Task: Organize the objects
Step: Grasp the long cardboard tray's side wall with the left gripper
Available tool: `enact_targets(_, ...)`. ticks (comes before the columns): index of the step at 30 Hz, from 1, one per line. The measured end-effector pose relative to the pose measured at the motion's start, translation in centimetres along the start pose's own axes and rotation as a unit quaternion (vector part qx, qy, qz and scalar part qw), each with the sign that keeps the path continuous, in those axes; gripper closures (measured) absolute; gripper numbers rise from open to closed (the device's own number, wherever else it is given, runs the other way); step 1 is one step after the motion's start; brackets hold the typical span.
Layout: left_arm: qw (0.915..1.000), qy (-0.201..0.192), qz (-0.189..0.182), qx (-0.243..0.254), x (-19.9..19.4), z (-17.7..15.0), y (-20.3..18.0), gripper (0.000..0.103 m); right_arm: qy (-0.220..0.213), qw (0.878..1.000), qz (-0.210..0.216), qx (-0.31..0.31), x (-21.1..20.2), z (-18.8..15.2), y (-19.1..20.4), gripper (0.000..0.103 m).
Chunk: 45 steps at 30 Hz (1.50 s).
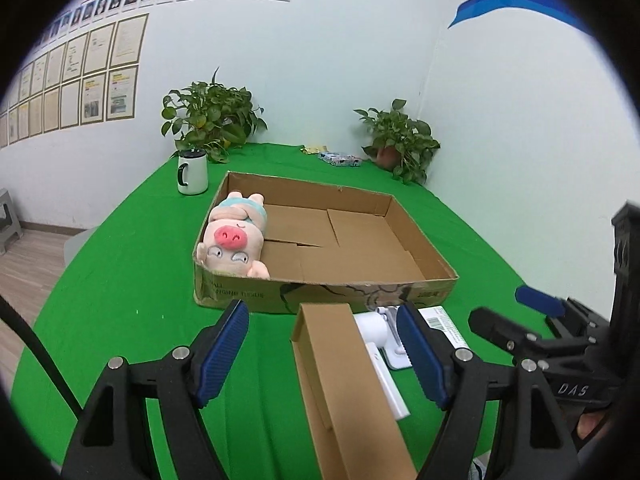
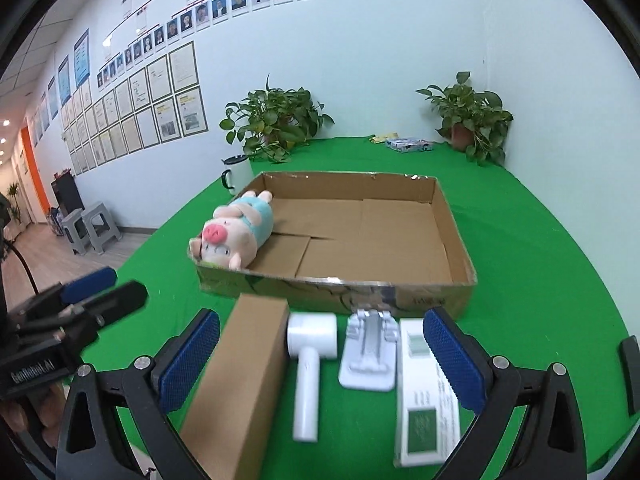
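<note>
A shallow cardboard tray [image 1: 320, 298] [image 2: 456, 232] sits on the green table. A pink plush pig [image 1: 234, 236] [image 2: 234, 232] lies in its left end. In front of the tray lie a long brown carton [image 1: 344, 384] [image 2: 236, 376], a white hammer-shaped device [image 2: 306, 364] [image 1: 376, 330], a white stand [image 2: 370, 356] and a white packet with green labels [image 2: 426, 396]. My left gripper [image 1: 324, 356] is open, its fingers either side of the carton. My right gripper [image 2: 320, 364] is open above the white items.
A white mug [image 1: 193, 172] [image 2: 236, 174] stands left of the tray. Two potted plants [image 1: 212, 118] [image 1: 400, 140] stand at the back wall. A small packet [image 1: 340, 159] lies at the back. The table's round edge falls off to the left.
</note>
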<state>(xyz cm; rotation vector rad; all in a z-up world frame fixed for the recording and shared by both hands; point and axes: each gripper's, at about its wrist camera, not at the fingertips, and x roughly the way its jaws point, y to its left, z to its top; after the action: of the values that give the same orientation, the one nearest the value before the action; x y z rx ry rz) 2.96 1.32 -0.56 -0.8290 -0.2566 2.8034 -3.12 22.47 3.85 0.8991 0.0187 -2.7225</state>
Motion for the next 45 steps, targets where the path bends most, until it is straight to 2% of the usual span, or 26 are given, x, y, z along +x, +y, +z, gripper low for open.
enact_targets(3,1.0,0.0,-0.003,0.001,-0.5,-0.3,-0.2,0.027,-0.002,1.0,-0.004,0.004,-0.8,-1.6,-1.0,0.001)
enact_targets(5,0.9998,0.005,-0.005,0.016,-0.5,-0.4,-0.7,0.037,-0.004,1.0,-0.007,0.013,-1.4,-2.6,-1.5,0.001)
enact_targets(7,0.9996,0.01,-0.005,0.027,-0.4,-0.6,-1.0,0.052,-0.005,1.0,-0.01,0.013,-1.1,-3.3,-1.6,0.001)
enact_targets(9,0.9996,0.007,-0.011,0.023,-0.3,-0.7,-0.9,0.059,-0.008,1.0,-0.011,0.011,-1.2,-3.8,-1.7,0.001)
enact_targets(12,0.9994,-0.025,0.004,0.022,-0.8,-0.7,-1.0,0.059,-0.008,1.0,-0.013,0.005,-0.9,-4.1,-1.5,0.001)
enact_targets(14,0.9982,-0.045,0.024,0.032,-0.9,-0.8,-1.2,0.052,-0.008,1.0,-0.018,0.003,-0.6,-3.9,-1.1,0.001)
enact_targets(15,0.9977,-0.048,0.033,0.035,-0.8,-0.9,-1.2,0.039,-0.01,1.0,-0.015,0.002,-0.4,-3.9,-1.2,0.007)
enact_targets(16,0.9978,-0.044,0.035,0.034,-0.6,-1.0,-1.0,0.029,-0.023,1.0,-0.004,0.005,-0.6,-4.2,-1.2,0.033)
enact_targets(17,0.9986,-0.037,0.028,0.025,-0.4,-1.0,-0.5,0.028,-0.031,0.999,0.005,0.007,-0.5,-4.0,-1.5,0.049)
enact_targets(18,0.9994,-0.03,0.013,0.01,-0.2,-1.2,0.2,0.028,-0.035,0.999,0.011,0.006,-0.6,-4.1,-1.4,0.075)
enact_targets(19,0.9997,-0.022,-0.004,-0.008,-0.1,-1.4,1.0,0.028,-0.041,0.999,0.015,0.004,-0.7,-4.3,-1.4,0.076)
enact_targets(20,0.9996,-0.014,-0.014,-0.022,0.0,-1.7,1.7,0.028,-0.046,0.999,0.02,0.002,-0.8,-4.5,-1.3,0.074)
enact_targets(21,0.9992,-0.004,-0.019,-0.034,0.2,-2.1,2.5,0.028,-0.046,0.999,0.027,-0.002,-0.9,-4.8,-1.2,0.059)
enact_targets(22,0.999,0.002,-0.022,-0.039,0.3,-2.5,3.1,0.028,-0.036,0.999,0.034,-0.005,-0.8,-5.1,-1.0,0.018)
enact_targets(23,0.9987,0.01,-0.025,-0.044,0.4,-3.0,3.8,0.029,-0.026,0.999,0.041,-0.004,-0.6,-5.5,-0.9,0.0)
enact_targets(27,0.9929,0.049,-0.064,-0.087,1.8,-5.2,6.7,0.029,0.005,0.996,0.092,-0.016,-0.2,-6.8,0.6,0.001)
enact_targets(32,0.9774,0.098,-0.125,-0.14,4.6,-8.0,8.1,0.031,0.058,0.984,0.148,-0.085,0.8,-9.2,5.9,0.001)
enact_targets(33,0.974,0.107,-0.136,-0.146,5.2,-8.3,8.0,0.035,0.069,0.98,0.155,-0.107,1.1,-9.8,7.5,0.001)
enact_targets(34,0.9694,0.113,-0.155,-0.153,5.7,-8.5,7.8,0.039,0.075,0.978,0.154,-0.12,1.3,-10.2,8.4,0.001)
enact_targets(36,0.9613,0.124,-0.188,-0.159,6.6,-8.7,7.2,0.039,0.087,0.975,0.141,-0.147,2.0,-11.1,10.1,0.003)
enact_targets(38,0.9562,0.131,-0.213,-0.153,6.9,-8.8,6.4,0.049,0.101,0.975,0.112,-0.165,3.0,-12.1,11.1,0.009)
enact_targets(39,0.9542,0.136,-0.223,-0.146,7.0,-8.8,5.7,0.052,0.101,0.975,0.093,-0.176,3.3,-12.6,11.4,0.014)
enact_targets(40,0.9534,0.136,-0.23,-0.14,7.1,-8.8,5.2,0.052,0.097,0.974,0.076,-0.191,3.4,-13.0,11.6,0.023)
enact_targets(41,0.9515,0.137,-0.241,-0.134,7.1,-8.8,4.6,0.051,0.096,0.973,0.069,-0.197,3.6,-13.0,11.4,0.023)
enact_targets(43,0.9511,0.136,-0.248,-0.125,7.0,-8.9,3.7,0.052,0.09,0.976,0.071,-0.186,3.5,-12.9,10.6,0.033)
enact_targets(45,0.9466,0.141,-0.261,-0.127,7.0,-8.8,3.1,0.052,0.084,0.98,0.074,-0.166,3.3,-12.6,9.8,0.044)
